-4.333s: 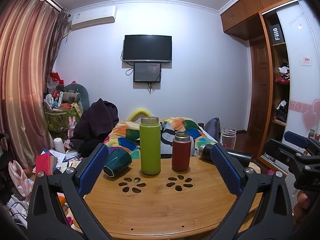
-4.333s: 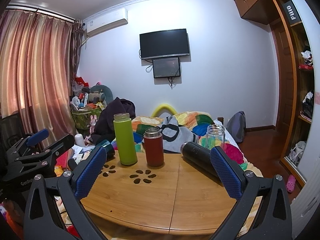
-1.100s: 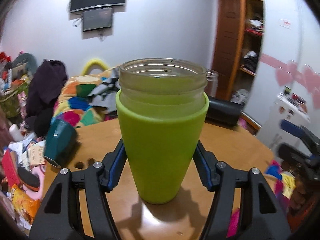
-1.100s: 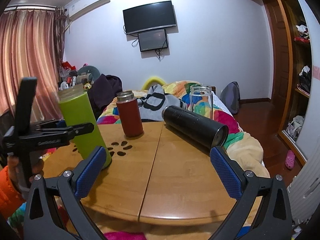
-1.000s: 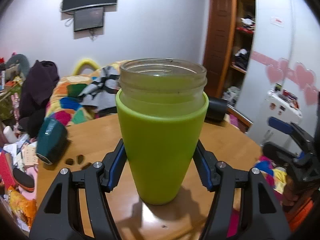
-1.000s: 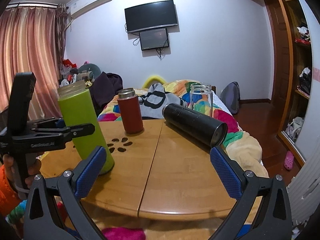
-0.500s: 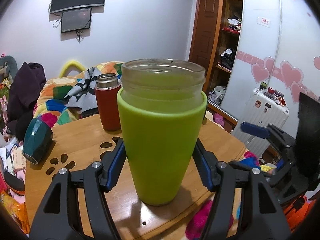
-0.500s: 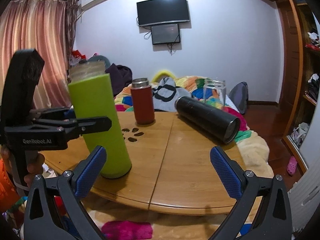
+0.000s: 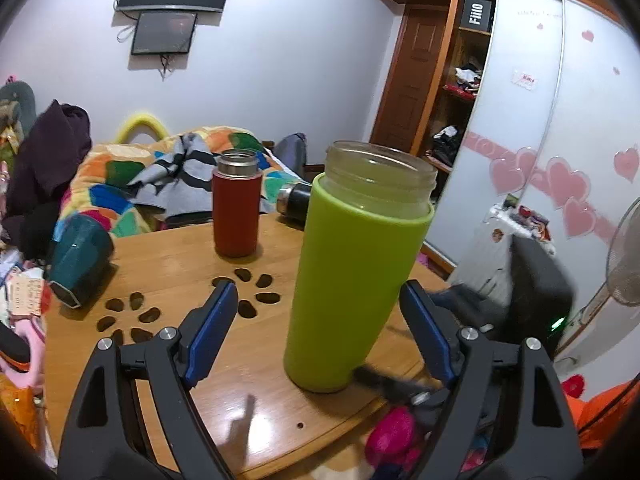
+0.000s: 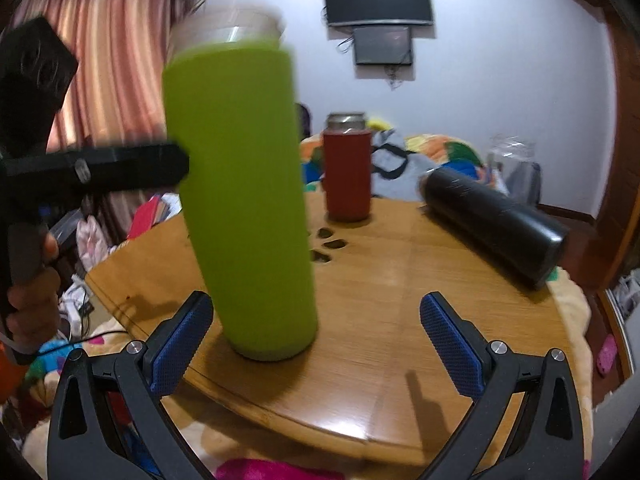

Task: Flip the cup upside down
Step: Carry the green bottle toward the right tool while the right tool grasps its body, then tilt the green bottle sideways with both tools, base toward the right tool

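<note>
Left to right: one teal cup [image 9: 78, 264] lies on its side at the far left edge of the surface [image 9: 176, 248], mouth toward me, so it isn't going anywhere. Then one red flask [image 9: 236, 208] stands upright behind the flower cutouts, well clear of the action.

The one that matters is the green cup [image 9: 352, 272]. It's mouth up near the front edge of the surface, base down and leaning a bit, so I'd say the flip isn't done yet. I reckon it's parked close to the edge so both grippers can get at it.

My left gripper [image 9: 316, 292] is spread wide around it. There's a clear gap on the left pad side, and the right pad is just beside the cup wall, though I can't tell if it touches. So nothing is clamped there.

My right gripper [image 10: 315, 301] is also wide and holding nothing. It's low and aimed at the cup's base, which sits toward its left finger. My guess is that's the setup for grabbing low and rolling it over.

Further right, one black flask [image 10: 496, 224] lies on its side, and one clear glass jar [image 10: 512, 152] shows behind it. It's too blurry to say what the jar stands on.

So that's five vessels in total, one of each.
</note>
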Tool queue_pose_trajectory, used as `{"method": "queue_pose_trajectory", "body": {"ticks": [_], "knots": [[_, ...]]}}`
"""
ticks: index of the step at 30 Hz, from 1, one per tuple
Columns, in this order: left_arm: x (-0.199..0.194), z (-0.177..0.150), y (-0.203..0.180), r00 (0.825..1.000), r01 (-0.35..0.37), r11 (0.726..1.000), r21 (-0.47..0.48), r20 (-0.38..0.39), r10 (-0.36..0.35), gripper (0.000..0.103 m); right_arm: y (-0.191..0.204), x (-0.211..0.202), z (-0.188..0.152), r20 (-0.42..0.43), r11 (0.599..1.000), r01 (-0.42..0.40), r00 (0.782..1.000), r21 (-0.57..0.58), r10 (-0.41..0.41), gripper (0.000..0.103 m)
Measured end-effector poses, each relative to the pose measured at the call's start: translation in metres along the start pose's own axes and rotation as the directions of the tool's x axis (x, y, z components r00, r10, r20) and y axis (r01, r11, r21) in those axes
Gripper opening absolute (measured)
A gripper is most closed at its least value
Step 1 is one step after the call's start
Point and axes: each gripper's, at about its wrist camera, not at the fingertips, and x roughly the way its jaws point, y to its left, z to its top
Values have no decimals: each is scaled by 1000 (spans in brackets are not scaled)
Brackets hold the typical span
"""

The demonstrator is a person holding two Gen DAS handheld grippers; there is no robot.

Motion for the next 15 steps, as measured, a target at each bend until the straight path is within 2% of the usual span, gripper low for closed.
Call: {"method": "queue_pose_trajectory", "body": {"ticks": [3,5,7,9,10,15], "knots": [[6,6,-3,999,36,999,1,0,-36,83,4,11,-2,-16,999,-24,1000,-23,23,94],[11,10,-4,999,50,999,-2,-2,-50,82,8,13,-2,-14,998,-44,999,-34,43,84],[18,12,-4,997,81,997,-17,-9,-82,78,11,17,-2,-14,997,-57,998,-47,56,76],[22,14,-4,993,117,993,-34,-16,-118,69,13,21,-3,-27,996,-78,997,-52,77,66],[24,15,-5,992,123,992,-40,-16,-124,69,14,22,-3,-28,996,-74,997,-54,73,63],[24,16,-7,993,115,992,-46,-6,-115,68,13,20,-4,-17,996,-73,997,-50,72,63]]}}
